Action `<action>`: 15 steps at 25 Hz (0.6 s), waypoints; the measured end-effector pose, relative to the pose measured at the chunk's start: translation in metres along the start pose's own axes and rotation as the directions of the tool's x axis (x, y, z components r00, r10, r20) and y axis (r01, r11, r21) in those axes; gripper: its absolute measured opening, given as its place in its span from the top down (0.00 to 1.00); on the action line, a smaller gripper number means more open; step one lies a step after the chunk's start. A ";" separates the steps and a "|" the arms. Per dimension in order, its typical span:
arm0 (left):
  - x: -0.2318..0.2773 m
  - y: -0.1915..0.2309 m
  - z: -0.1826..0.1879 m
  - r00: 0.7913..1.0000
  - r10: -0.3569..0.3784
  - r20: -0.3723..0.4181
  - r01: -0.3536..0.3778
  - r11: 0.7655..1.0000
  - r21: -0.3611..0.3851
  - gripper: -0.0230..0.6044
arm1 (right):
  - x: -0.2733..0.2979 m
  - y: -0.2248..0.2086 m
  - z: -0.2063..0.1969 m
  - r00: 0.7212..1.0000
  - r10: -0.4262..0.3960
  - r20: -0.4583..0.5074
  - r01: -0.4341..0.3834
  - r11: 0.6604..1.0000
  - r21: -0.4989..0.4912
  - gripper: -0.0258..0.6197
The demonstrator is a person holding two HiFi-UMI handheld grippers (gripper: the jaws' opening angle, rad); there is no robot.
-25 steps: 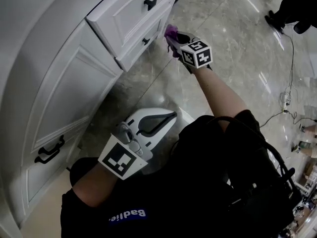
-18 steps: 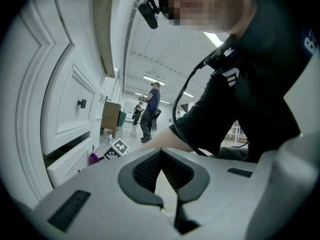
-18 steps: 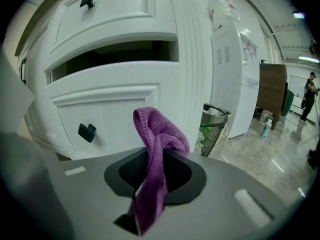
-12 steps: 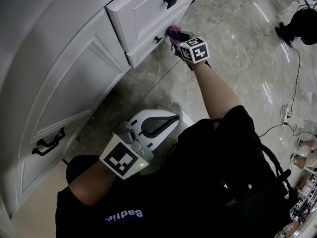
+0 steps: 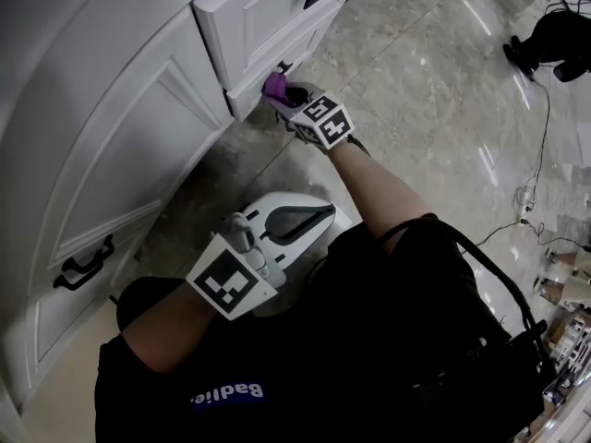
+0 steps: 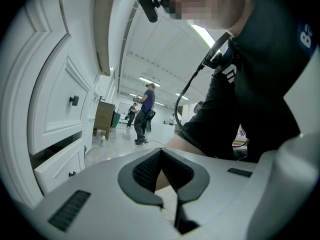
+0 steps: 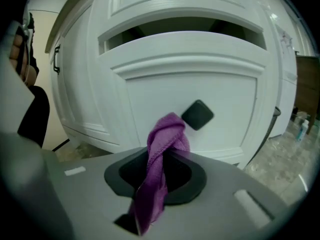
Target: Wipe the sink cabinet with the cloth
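- The purple cloth (image 7: 167,134) stood bunched in the right gripper (image 7: 165,160), whose jaws were clamped tight on it. Its tip was at the lower drawer front (image 7: 200,79) straight ahead, though contact could not be confirmed.
- Wiping of the sink cabinet appeared under way. The next stroke likely called for steering round the black knob (image 7: 198,115), just above and right of the cloth.
- The drawer's top edge ran above the gripper, and open stone floor (image 5: 416,90) lay below and behind it.
- The left gripper (image 6: 160,156), jaws closed on nothing, hung well back beside the person.
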State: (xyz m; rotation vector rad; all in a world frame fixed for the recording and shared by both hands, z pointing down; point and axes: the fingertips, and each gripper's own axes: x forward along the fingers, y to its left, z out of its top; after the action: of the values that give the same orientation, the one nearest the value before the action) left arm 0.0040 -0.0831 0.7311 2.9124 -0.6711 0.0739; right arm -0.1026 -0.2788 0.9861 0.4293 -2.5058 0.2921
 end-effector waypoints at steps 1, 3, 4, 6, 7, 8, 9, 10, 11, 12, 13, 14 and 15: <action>-0.001 0.000 0.000 1.000 -0.001 0.001 0.001 1.000 0.001 0.95 | 0.001 0.014 0.002 1.000 0.025 -0.002 -0.025 0.999 -0.022 0.85; -0.003 0.001 0.002 1.000 -0.003 0.003 0.003 1.000 0.005 0.96 | 0.005 0.040 0.005 0.998 0.070 -0.004 -0.070 0.996 -0.053 0.85; -0.003 0.001 0.003 1.000 -0.004 0.006 0.004 1.000 0.009 0.95 | 0.006 0.050 0.006 0.997 0.083 -0.001 -0.083 0.995 -0.053 0.85; -0.004 0.001 0.006 1.000 -0.006 0.014 0.005 1.000 0.015 0.96 | 0.007 0.062 0.008 0.996 0.093 0.011 -0.093 0.996 -0.018 0.85; -0.004 0.001 0.008 1.000 -0.007 0.016 0.007 1.000 0.016 0.96 | 0.006 0.067 0.008 0.995 0.101 0.018 -0.101 0.995 0.000 0.85; -0.004 0.000 0.008 1.000 -0.009 0.018 0.009 1.000 0.016 0.96 | 0.005 0.072 0.007 0.993 0.114 0.020 -0.114 0.993 0.007 0.85; -0.004 0.000 0.009 1.000 -0.011 0.019 0.011 1.000 0.017 0.96 | 0.005 0.079 0.007 0.991 0.131 0.020 -0.131 0.991 0.002 0.85; -0.004 -0.001 0.010 1.000 -0.015 0.019 0.014 1.000 0.020 0.96 | 0.005 0.086 0.007 0.988 0.151 0.018 -0.151 0.989 -0.009 0.85; -0.004 -0.001 0.011 1.000 -0.018 0.020 0.018 1.000 0.023 0.96 | 0.005 0.093 0.008 0.985 0.169 0.018 -0.169 0.985 -0.019 0.85; -0.004 -0.002 0.012 1.000 -0.021 0.023 0.020 0.999 0.026 0.96 | 0.005 0.100 0.009 0.983 0.184 0.021 -0.184 0.983 -0.024 0.85; -0.004 -0.002 0.013 0.999 -0.023 0.027 0.022 0.999 0.030 0.96 | 0.005 0.104 0.011 0.981 0.194 0.026 -0.194 0.981 -0.024 0.85; -0.004 -0.002 0.014 0.999 -0.024 0.031 0.023 0.999 0.032 0.96 | 0.005 0.107 0.012 0.979 0.202 0.034 -0.201 0.979 -0.018 0.85; -0.004 -0.002 0.015 0.999 -0.023 0.033 0.022 0.999 0.032 0.96 | 0.004 0.108 0.013 0.977 0.209 0.040 -0.208 0.978 -0.010 0.85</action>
State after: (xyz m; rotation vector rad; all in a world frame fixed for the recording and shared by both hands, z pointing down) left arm 0.0013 -0.0818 0.7158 2.9569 -0.6478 0.0329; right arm -0.1520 -0.1835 0.9657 0.1709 -2.5948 0.3613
